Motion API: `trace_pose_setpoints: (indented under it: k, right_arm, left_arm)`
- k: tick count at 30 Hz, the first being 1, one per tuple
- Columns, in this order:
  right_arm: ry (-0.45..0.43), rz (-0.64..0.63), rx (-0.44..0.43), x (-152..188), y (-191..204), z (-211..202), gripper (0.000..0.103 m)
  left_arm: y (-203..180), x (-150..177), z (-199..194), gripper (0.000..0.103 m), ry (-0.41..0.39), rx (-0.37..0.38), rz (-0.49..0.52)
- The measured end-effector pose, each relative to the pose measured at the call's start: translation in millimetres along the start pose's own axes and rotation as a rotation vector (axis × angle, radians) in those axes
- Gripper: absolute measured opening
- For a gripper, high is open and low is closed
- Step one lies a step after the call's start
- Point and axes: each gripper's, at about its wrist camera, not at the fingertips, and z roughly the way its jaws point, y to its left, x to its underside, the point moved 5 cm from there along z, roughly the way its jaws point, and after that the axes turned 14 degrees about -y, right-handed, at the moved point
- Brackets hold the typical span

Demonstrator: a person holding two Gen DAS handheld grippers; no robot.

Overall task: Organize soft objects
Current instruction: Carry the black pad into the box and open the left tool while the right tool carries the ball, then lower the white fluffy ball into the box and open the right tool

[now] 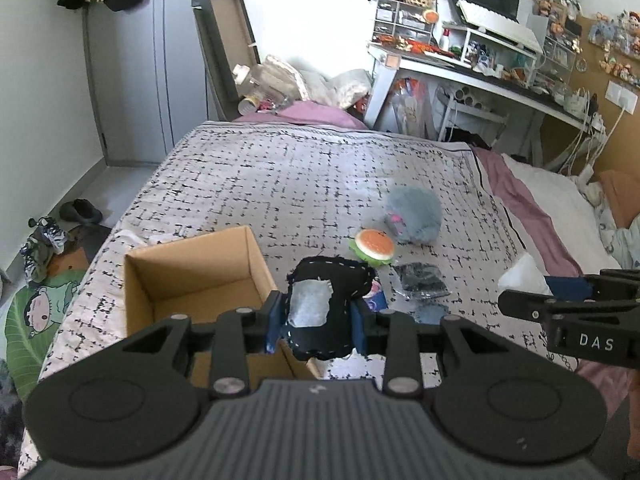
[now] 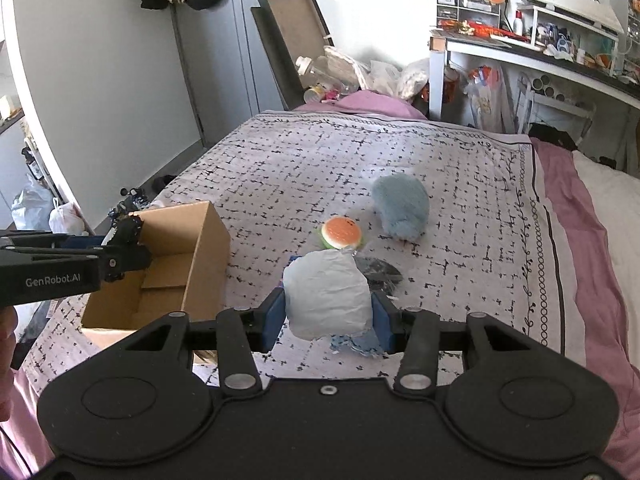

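Left tool clamped on black plush, right tool clamped on grey pouch. Box sits just left of left tool, opening up; left hand nearer, drops first, I'd say.

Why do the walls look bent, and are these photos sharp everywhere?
Left wrist view: the fisheye lens bows the door and darkens the corners; the black stitched toy looks sharp, the desk softer. Right wrist view: same curving; the window-side wall is washed out above the bedspread.
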Motion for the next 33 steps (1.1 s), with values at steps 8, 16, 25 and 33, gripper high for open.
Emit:
trace_pose_setpoints:
  k: [8,16,25,33]
  right_arm:
    - [-0.004,-0.020,-0.030,-2,23,9,0.045]
    - [0.021,-0.068,-0.058,0,53,30,0.045]
    - [0.054,-0.098,-0.071,1,80,60,0.045]
    - [0.077,-0.138,-0.113,3,114,81,0.045]
  left_arm:
    - [39,5,0,0.034,0.009,-0.050,-0.040]
    - [80,21,14,0.034,0.051,-0.094,-0.087]
    - [104,49,40,0.037,0.117,-0.110,-0.104]
    - [117,60,43,0.055,0.146,-0.088,-0.145]
